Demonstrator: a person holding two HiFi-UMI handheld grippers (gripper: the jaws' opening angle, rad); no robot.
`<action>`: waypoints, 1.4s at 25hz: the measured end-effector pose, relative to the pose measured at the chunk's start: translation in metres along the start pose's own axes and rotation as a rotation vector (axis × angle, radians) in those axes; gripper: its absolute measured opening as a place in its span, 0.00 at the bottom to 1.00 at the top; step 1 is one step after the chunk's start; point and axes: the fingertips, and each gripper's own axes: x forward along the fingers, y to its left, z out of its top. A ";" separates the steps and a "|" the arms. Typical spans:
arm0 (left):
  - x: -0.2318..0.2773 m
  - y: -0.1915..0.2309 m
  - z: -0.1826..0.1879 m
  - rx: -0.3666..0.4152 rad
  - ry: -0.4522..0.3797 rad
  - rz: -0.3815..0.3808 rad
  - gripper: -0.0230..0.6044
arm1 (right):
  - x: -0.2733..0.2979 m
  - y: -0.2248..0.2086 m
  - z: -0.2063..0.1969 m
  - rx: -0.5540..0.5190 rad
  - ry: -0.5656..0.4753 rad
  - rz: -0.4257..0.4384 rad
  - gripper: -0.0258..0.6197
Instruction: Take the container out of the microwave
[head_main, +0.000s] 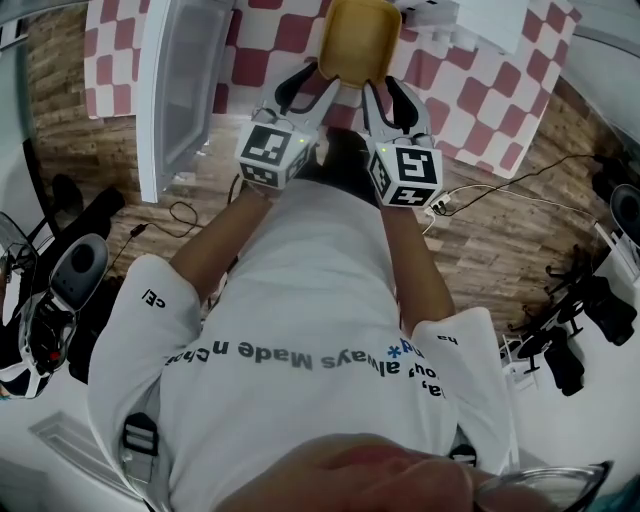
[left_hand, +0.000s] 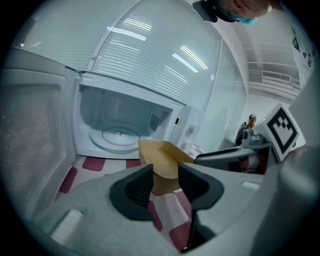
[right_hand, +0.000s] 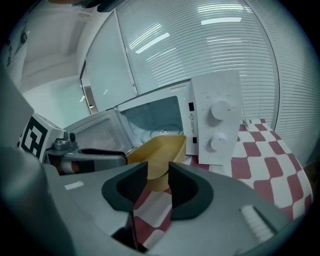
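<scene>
A yellow rectangular container (head_main: 358, 38) hangs above the checked tablecloth, in front of the open microwave. My left gripper (head_main: 316, 84) is shut on its near left rim, and my right gripper (head_main: 379, 92) is shut on its near right rim. In the left gripper view the container (left_hand: 161, 156) sits between the dark pads of the left gripper (left_hand: 165, 176). Behind it is the microwave cavity (left_hand: 118, 131) with only a glass turntable inside. The right gripper view has the container (right_hand: 156, 150) wedged in the right gripper (right_hand: 157, 176), beside the microwave's knob panel (right_hand: 218, 124).
The microwave door (head_main: 178, 88) swings open to the left, also visible as the door (left_hand: 34, 145). The red-and-white checked cloth (head_main: 480, 90) covers the table. Cables (head_main: 500, 195) trail over the wooden floor, and dark equipment (head_main: 590, 310) lies at the right.
</scene>
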 end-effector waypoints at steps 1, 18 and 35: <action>0.001 -0.002 -0.002 0.001 0.003 -0.004 0.29 | -0.001 -0.002 -0.003 0.002 0.003 -0.002 0.24; 0.009 -0.033 -0.043 0.040 0.080 -0.079 0.29 | -0.019 -0.023 -0.042 0.020 0.055 -0.020 0.24; 0.025 -0.047 -0.082 0.037 0.156 -0.124 0.29 | -0.020 -0.043 -0.075 0.028 0.100 -0.047 0.23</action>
